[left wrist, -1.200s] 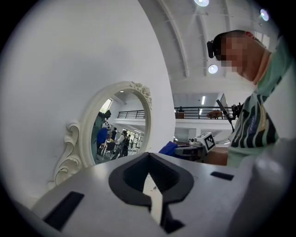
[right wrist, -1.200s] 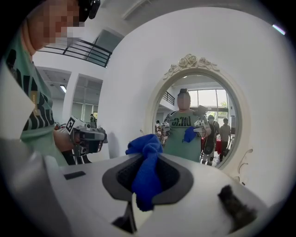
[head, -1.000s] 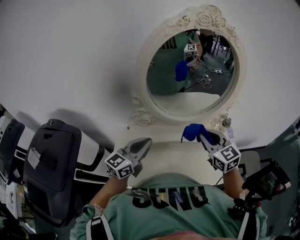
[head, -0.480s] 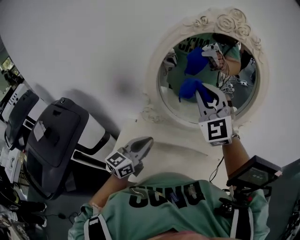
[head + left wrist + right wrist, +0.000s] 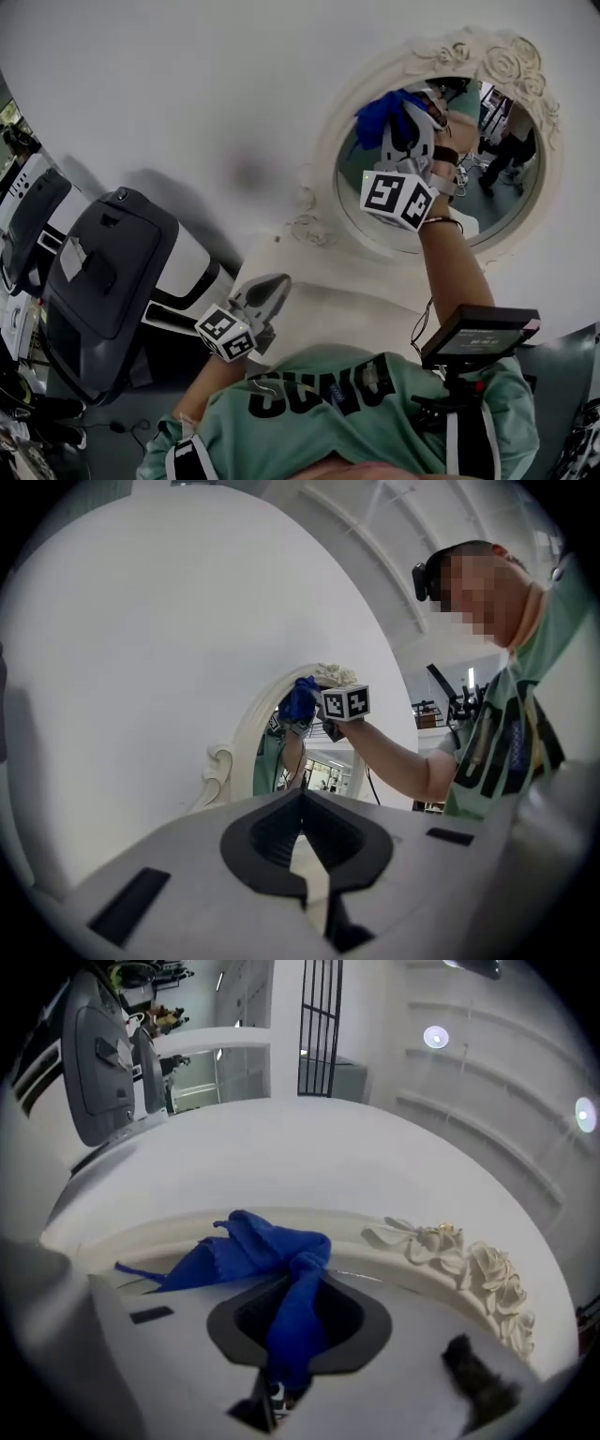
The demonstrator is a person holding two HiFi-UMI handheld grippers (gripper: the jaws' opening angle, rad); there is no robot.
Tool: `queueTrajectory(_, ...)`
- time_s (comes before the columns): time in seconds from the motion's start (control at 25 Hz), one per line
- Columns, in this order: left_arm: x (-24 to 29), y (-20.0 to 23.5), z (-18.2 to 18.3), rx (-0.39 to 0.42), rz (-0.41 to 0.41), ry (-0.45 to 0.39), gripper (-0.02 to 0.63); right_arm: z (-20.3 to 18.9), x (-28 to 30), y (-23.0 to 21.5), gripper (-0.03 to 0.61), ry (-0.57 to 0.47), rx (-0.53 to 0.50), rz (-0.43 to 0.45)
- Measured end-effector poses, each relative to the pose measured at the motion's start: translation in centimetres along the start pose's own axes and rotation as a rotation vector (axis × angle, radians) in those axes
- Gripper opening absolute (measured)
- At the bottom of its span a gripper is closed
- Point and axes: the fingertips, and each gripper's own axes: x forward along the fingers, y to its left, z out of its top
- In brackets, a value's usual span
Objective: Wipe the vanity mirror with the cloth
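The oval vanity mirror (image 5: 487, 187) hangs in an ornate cream frame (image 5: 511, 56) on the white wall. My right gripper (image 5: 401, 111) is raised to the upper left of the glass, shut on a bunched blue cloth (image 5: 378, 111) that lies against the mirror's edge. In the right gripper view the cloth (image 5: 272, 1246) spills out of the right gripper (image 5: 292, 1283) in front of the frame's carved roses (image 5: 487, 1274). My left gripper (image 5: 272, 289) is held low over the white vanity top (image 5: 328, 300), shut and holding nothing. The left gripper view shows the cloth (image 5: 298, 700) at the frame (image 5: 230, 757).
Dark grey padded machines (image 5: 103, 272) stand at the left, close to the vanity. A small screen device (image 5: 480, 333) hangs at the person's right shoulder. The bare white wall (image 5: 187, 84) fills the upper left.
My right gripper has lifted the blue cloth from near the vanity top up to the mirror's upper left edge. The left gripper has stayed low and barely moved.
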Motion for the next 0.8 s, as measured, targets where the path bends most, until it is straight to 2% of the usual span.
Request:
queueTrajectory(0.2,-1.3,2.3,0.0,-0.006,0.031,0.006,0.009,0.0,1.0,0.7,0.052,0.007,-0.013,-0.135)
queueTrajectory(0.28,-1.9,3.2,-0.4,-0.012,0.047,0.012,0.009,0.0,1.1,1.3,0.052,-0.003,-0.027,-0.154)
queueTrajectory(0.36,-2.4,3.8,-0.8,-0.028,0.062,0.020,0.009,0.1,1.0,2.9,0.051,-0.018,-0.051,-0.135)
queueTrajectory(0.6,-3.1,2.9,-1.6,-0.063,0.077,0.051,0.009,-1.6,-2.0,13.3,0.051,-0.056,-0.196,0.054)
queueTrajectory(0.8,-3.8,2.5,-2.4,-0.091,0.088,0.074,0.009,-6.8,-6.4,22.9,0.049,-0.050,-0.376,0.297)
